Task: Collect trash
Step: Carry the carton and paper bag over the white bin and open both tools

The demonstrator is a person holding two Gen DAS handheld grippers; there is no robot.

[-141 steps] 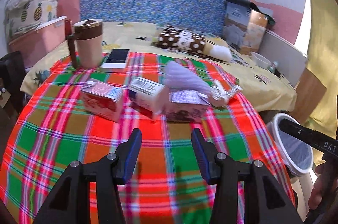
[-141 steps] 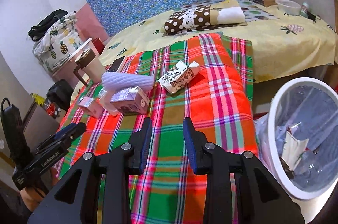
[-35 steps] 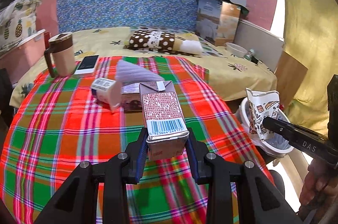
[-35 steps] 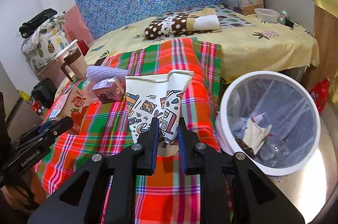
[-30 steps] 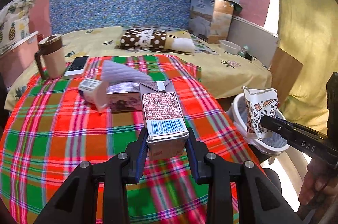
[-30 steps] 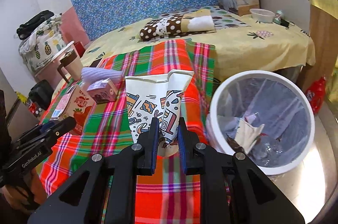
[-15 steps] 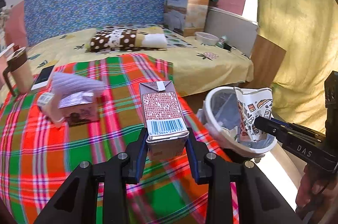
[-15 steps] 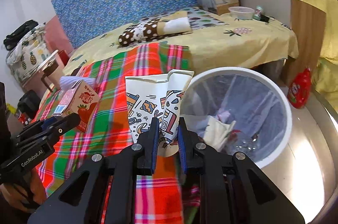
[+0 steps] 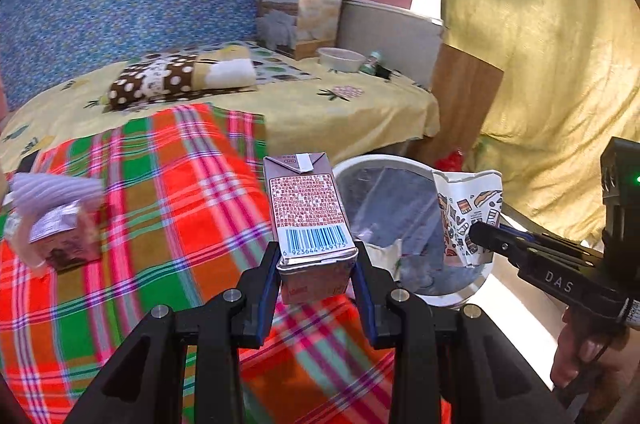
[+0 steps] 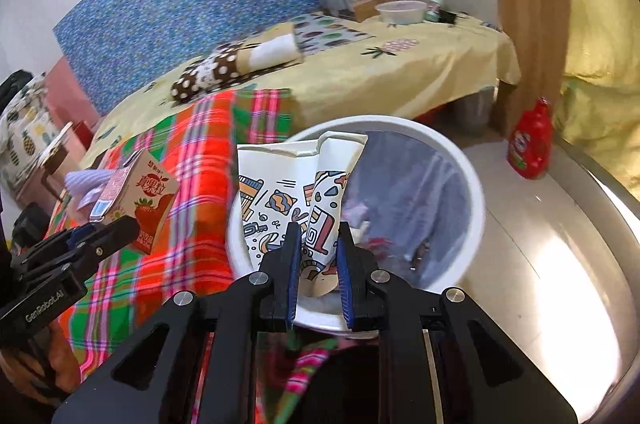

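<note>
My left gripper (image 9: 316, 264) is shut on a brown milk carton (image 9: 310, 212) with a barcode, held above the plaid cloth's right edge beside the bin. The carton shows red with strawberries in the right wrist view (image 10: 138, 200). My right gripper (image 10: 317, 256) is shut on a crumpled white paper cup with colourful doodles (image 10: 292, 196), held over the near side of the white bin (image 10: 460, 160). The bin (image 9: 372, 162) has a clear liner and some trash inside. The cup (image 9: 468, 212) also shows in the left wrist view.
A purple carton and a lilac ribbed item (image 9: 56, 220) lie on the plaid cloth (image 9: 168, 208) at left. A bed with a yellow sheet (image 9: 328, 104) lies behind. A red bottle (image 10: 530, 144) stands on the floor by a wooden panel (image 10: 532, 52).
Both grippers have swung right toward the bin with their loads. The cup has come over the bin's opening. The carton has come to the cloth's right edge.
</note>
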